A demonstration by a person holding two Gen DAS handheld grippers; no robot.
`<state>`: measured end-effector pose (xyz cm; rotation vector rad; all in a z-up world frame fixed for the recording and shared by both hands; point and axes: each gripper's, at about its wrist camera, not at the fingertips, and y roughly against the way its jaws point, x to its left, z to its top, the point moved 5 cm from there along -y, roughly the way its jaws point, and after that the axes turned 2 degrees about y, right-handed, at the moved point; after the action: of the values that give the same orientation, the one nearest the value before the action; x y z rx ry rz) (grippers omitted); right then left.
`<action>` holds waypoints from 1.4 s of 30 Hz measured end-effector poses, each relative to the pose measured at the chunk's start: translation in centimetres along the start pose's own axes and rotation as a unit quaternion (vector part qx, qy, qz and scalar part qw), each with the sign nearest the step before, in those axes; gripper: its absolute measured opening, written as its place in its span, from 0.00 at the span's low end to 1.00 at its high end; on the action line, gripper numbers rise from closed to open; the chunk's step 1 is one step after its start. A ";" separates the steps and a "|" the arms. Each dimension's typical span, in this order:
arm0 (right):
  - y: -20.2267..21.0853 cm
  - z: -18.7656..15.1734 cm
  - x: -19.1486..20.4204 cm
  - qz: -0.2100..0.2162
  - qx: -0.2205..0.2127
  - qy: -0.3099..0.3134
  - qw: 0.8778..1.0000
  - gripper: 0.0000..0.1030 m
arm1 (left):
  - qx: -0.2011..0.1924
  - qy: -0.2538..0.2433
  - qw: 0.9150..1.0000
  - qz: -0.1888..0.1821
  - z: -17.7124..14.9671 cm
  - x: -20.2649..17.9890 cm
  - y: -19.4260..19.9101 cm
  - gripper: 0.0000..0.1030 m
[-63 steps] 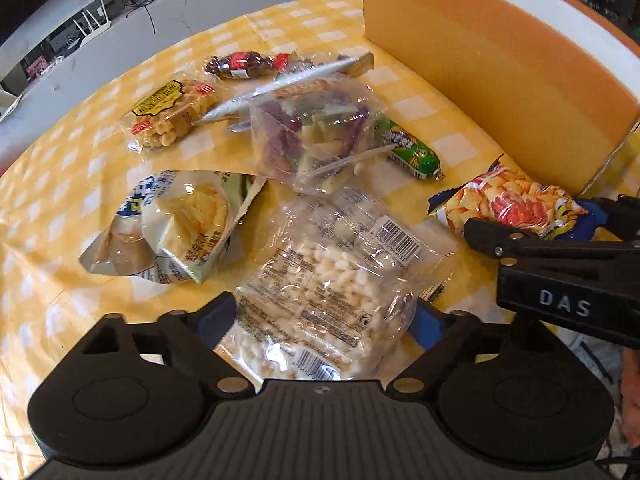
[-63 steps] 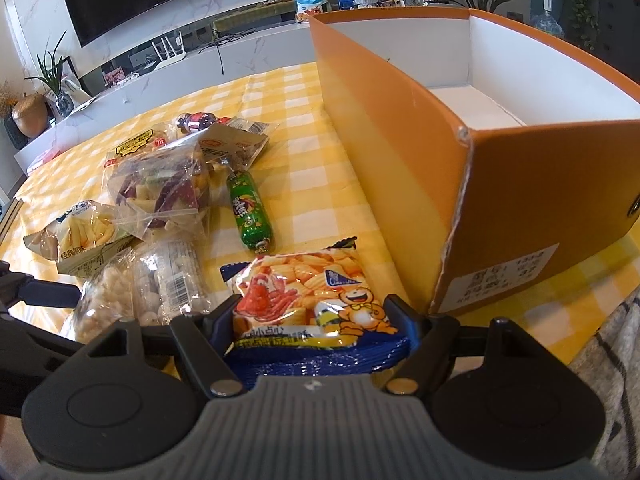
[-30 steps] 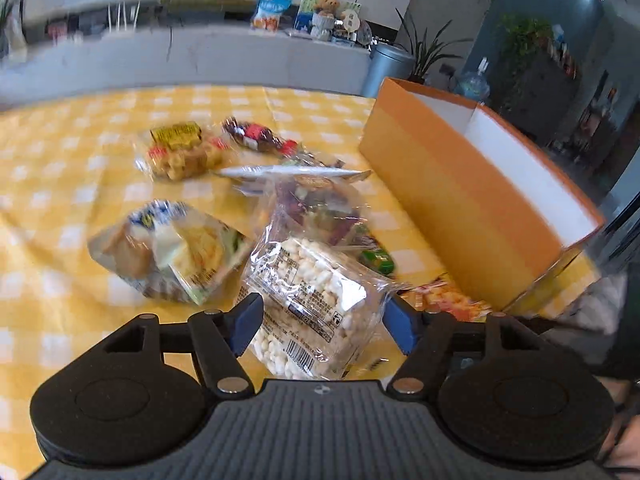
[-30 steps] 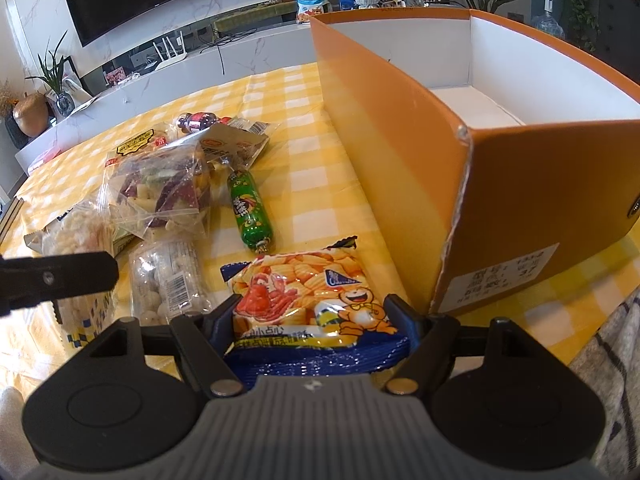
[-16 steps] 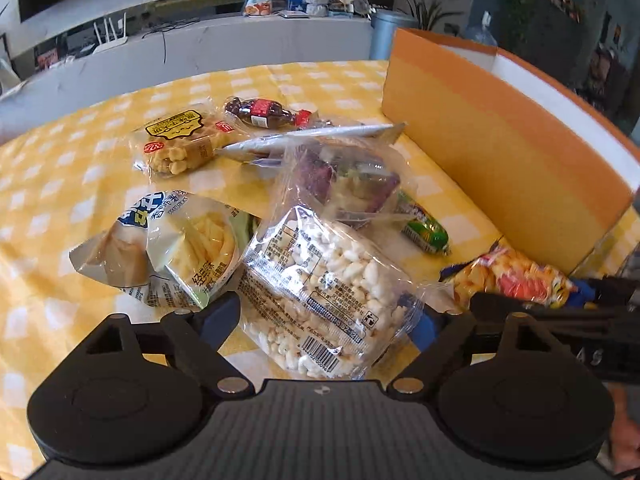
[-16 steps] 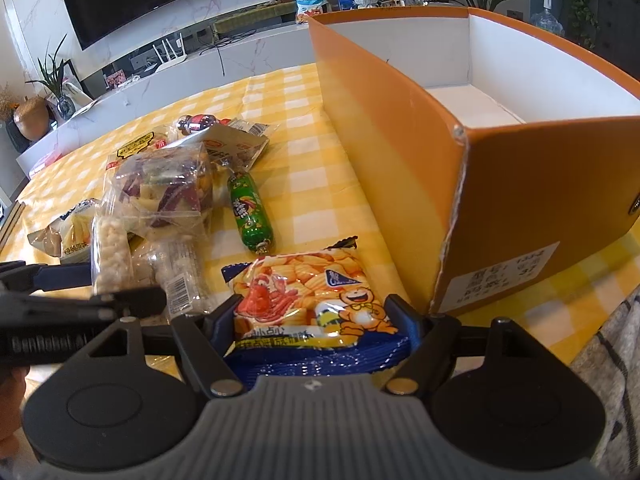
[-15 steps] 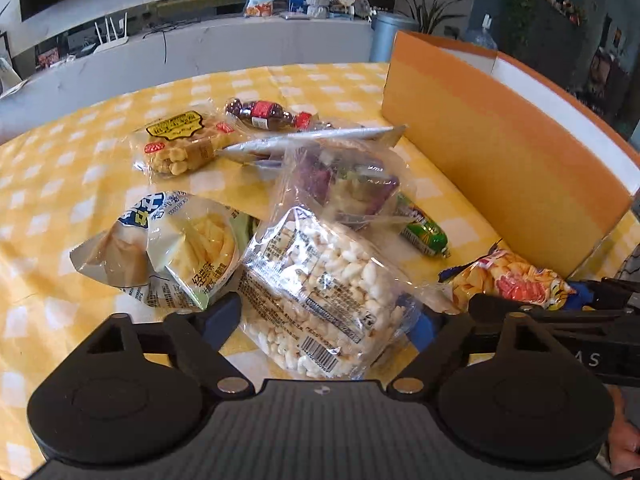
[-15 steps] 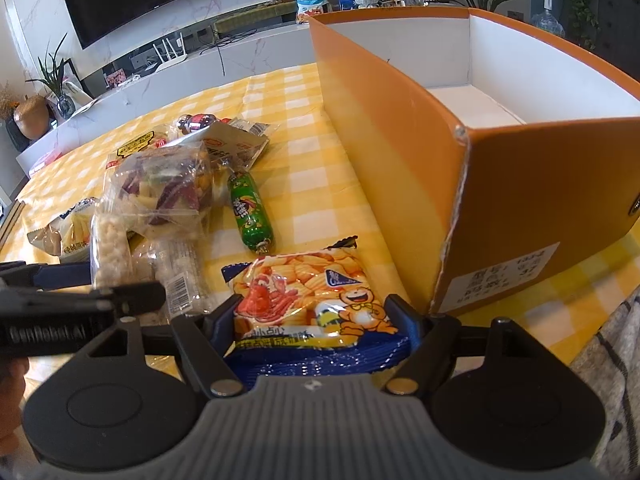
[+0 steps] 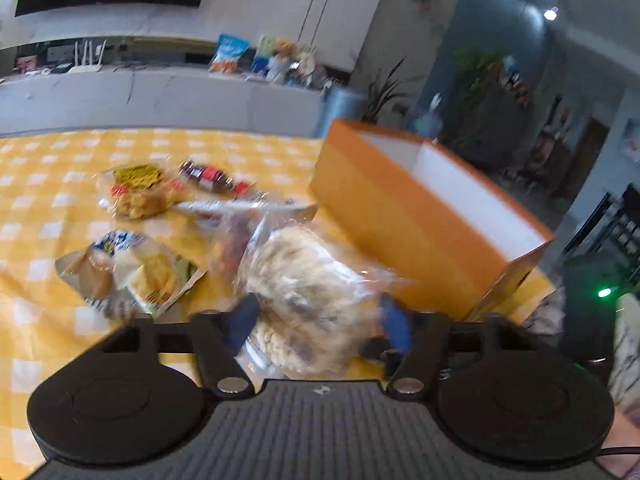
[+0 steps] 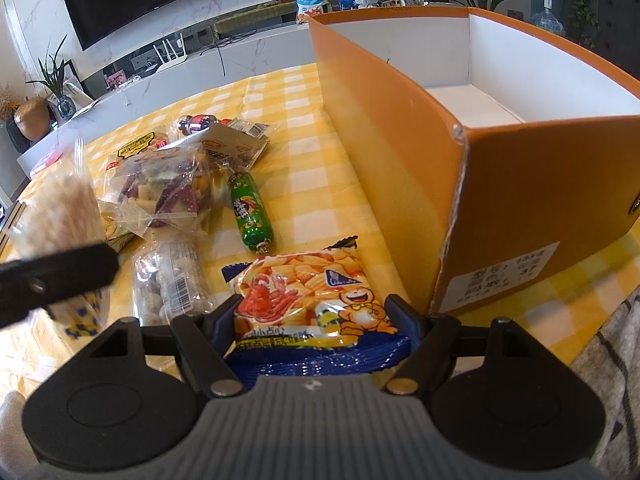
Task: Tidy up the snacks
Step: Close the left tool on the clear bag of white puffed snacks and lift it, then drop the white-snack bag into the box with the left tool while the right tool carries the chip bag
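A clear bag of white puffs (image 9: 304, 280) hangs blurred between the jaws of my left gripper (image 9: 320, 316), lifted off the yellow checked table. The jaws are closing and their blue pads press its sides. From the right wrist view the same bag (image 10: 56, 208) rises above a left finger (image 10: 60, 276) at the far left. My right gripper (image 10: 312, 316) rests low, its pads against an orange and blue shrimp chip bag (image 10: 304, 292) lying on the cloth. The open orange box (image 10: 400, 140) stands just right of it, white inside, with nothing in the part I see.
On the cloth lie a green sausage (image 10: 250, 212), a clear bag of mixed crisps (image 10: 160, 184), a small barcoded clear bag (image 10: 172, 280), a yellow-labelled biscuit pack (image 9: 136, 192), a silver-blue pack (image 9: 128, 272) and a dark candy (image 9: 212, 178). The box wall (image 9: 400, 224) stands to the right.
My left gripper has squeezed in on the puff bag, tipped upward and lifted it from the cloth. The right gripper and the chip bag have not moved.
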<state>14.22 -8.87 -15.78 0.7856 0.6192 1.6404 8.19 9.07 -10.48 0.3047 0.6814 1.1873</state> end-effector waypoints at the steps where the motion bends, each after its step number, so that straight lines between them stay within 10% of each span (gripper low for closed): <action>1: 0.0 0.0 -0.1 0.002 0.000 -0.004 1.000 0.73 | -0.001 0.004 1.000 -0.009 0.1 0.0 0.1 0.57; 13: 0.0 0.0 -0.1 0.001 -0.003 -0.008 1.000 0.72 | 0.054 0.048 0.997 0.041 -0.4 1.6 -2.0 0.65; 17: 0.0 0.0 -0.1 0.002 -0.003 -0.007 1.000 0.72 | 0.132 0.118 0.975 0.133 -0.6 2.4 -2.9 0.59; 28: 0.2 -0.1 -0.4 0.002 -0.006 -0.017 1.000 0.65 | 0.106 0.095 0.980 0.137 -0.2 1.6 -1.9 0.27; 42: 1.4 -0.2 -0.2 0.036 -0.023 -0.018 0.999 0.57 | 0.080 0.116 0.982 0.127 0.4 0.9 0.8 0.24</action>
<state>13.23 -9.34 -14.87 0.8087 0.5315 1.6965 8.06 10.24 -10.02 0.4021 0.9659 1.4284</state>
